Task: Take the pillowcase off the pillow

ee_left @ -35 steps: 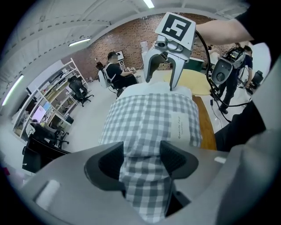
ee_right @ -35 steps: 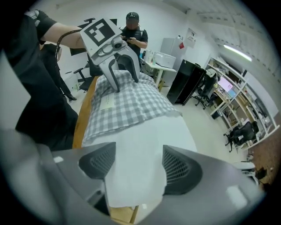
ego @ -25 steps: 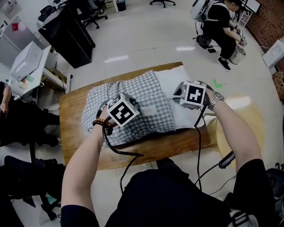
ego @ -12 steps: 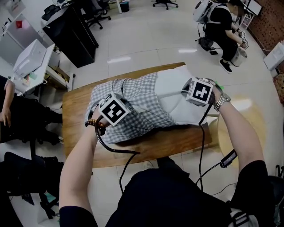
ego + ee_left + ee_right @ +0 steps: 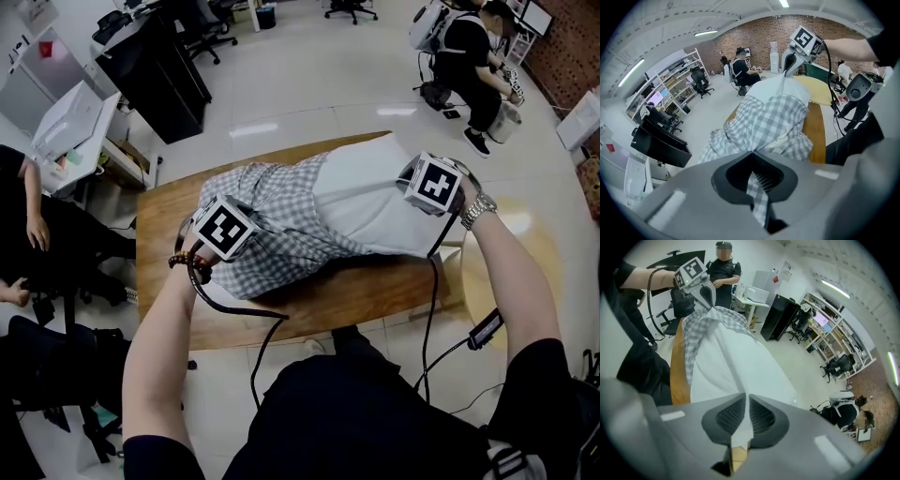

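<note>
Grey-check pillowcase [image 5: 773,122] is bunching over the half of the pillow nearest my left jaws, and one fold of it is running straight in between them. My left gripper [image 5: 754,180] is pressing shut on that fold, so the case goes wherever I pull.

The bare white pillow [image 5: 736,362] is stretching away ahead of my right jaws. My right gripper [image 5: 743,420] is pinching its corner tight. I judge this is anchoring it, so the case slides off instead of dragging the pillow along. Cloth is rising in a ridge toward each grip.

The table [image 5: 366,292] is lying below both jaws, carrying the sagging middle. Roughly half the pillow is showing uncovered. Next, by my reckoning: drawing the grips further apart.
</note>
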Available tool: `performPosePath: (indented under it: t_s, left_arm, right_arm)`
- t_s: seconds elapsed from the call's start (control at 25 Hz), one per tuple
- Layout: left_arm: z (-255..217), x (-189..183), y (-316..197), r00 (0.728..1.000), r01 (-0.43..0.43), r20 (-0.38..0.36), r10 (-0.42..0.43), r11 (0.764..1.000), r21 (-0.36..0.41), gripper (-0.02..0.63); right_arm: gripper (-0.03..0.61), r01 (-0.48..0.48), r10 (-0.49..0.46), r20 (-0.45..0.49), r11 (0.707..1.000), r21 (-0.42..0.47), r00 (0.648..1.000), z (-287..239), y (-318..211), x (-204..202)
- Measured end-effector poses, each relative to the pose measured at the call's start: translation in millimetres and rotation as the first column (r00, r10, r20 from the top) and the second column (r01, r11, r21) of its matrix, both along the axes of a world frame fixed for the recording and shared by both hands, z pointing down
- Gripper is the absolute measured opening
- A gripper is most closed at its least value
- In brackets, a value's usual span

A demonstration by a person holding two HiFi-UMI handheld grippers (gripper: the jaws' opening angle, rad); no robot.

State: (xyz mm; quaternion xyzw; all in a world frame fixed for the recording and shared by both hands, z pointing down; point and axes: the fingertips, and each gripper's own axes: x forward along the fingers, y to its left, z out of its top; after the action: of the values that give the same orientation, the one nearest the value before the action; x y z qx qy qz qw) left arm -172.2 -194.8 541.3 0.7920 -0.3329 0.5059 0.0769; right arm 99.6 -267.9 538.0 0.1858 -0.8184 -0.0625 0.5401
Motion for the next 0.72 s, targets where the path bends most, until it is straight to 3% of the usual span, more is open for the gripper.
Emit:
performPosePath:
  t_s: [0.12,0.24,0.44,0.52,0.64,0.72]
  left_arm:
    - [-4.3,-3.7,5.8,1.000,0.009,-0.006,-0.009,1.000,0.021,0.008]
    - [-2.7,-10.8,12.1,0.999,0.033,-0.011,-0.033,0.999,0.012,0.008]
    - [7.7,-15.3,18.9,0.999,0.022,0.039,-0.022,1.000,-0.001,0.009]
    - [19.2,-12.0,25.2,0.999,0.008,0.054,-0.007,1.000,-0.016,0.009]
    - [22.9,-2.8,31.7,0.999,-0.006,0.032,0.006,1.000,0.004,0.012]
    - [18.8,3.8,34.5,1.000,-0.019,0.016,0.019,0.999,0.031,0.024]
  right_arm:
    - [0.012,-0.037,0.037,0.016,0.999,-0.021,0.999,6.0,6.2,8.1]
    - [0.012,-0.057,0.057,0.001,0.993,0.105,0.998,-9.7,-9.5,16.5]
    - [0.014,-0.046,0.046,-0.001,0.995,0.093,0.999,-1.7,-1.3,5.9]
    - [0.017,-0.038,0.038,0.001,0.998,0.057,0.999,8.4,8.0,2.5]
    - [0.034,-0.006,0.013,0.066,0.994,-0.108,0.998,34.8,44.1,-8.3]
    - [0.076,0.025,-0.016,0.087,0.994,-0.105,0.996,34.5,53.6,-13.1]
